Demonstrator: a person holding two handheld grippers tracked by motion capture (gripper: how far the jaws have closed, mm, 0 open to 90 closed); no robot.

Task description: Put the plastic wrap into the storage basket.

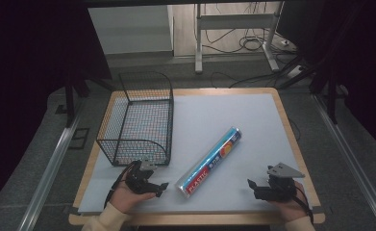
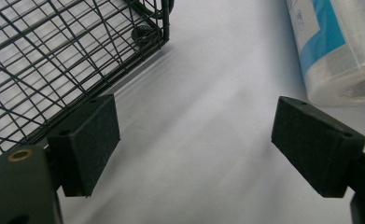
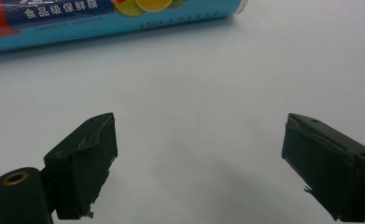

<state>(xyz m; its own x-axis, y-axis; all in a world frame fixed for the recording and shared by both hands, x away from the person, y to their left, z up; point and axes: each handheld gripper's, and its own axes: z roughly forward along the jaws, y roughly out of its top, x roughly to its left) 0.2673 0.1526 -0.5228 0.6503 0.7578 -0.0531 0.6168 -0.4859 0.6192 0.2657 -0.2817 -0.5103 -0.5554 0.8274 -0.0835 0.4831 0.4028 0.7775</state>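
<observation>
Roll: plastic-wrap roll, lying flat on grey desk, diagonal, red "PLASTIC" end near front edge, blue end toward desk mid. Just right of wire basket, not touching it.
Basket: black wire mesh, left half of desk, empty as far as visible.
Left claw: spread wide, nothing between pads, low over desk betw. basket front corner and roll's near end. Left gripper view: basket mesh at left, roll end at upper right.
Right claw: spread wide too, empty, near front right of desk, well apart from roll. Right gripper view: roll across top, bare desk betw. pads.
Weight (judged): light, prob. cardboard core w/ film.
Stiffness (judged): rigid along length, won't sag; hard squeeze could dent film.
Surface (judged): glossy wrapper, slick; round, so apt to roll on desk if nudged sideways.
Where to grab (judged): across the diameter, near mid-length for balance w/ one claw; or one claw per end. Pads square to the axis, else likely to twist or slip out.
Fit (judged): looks to fit betw. spread pads, hard to tell for sure.
</observation>
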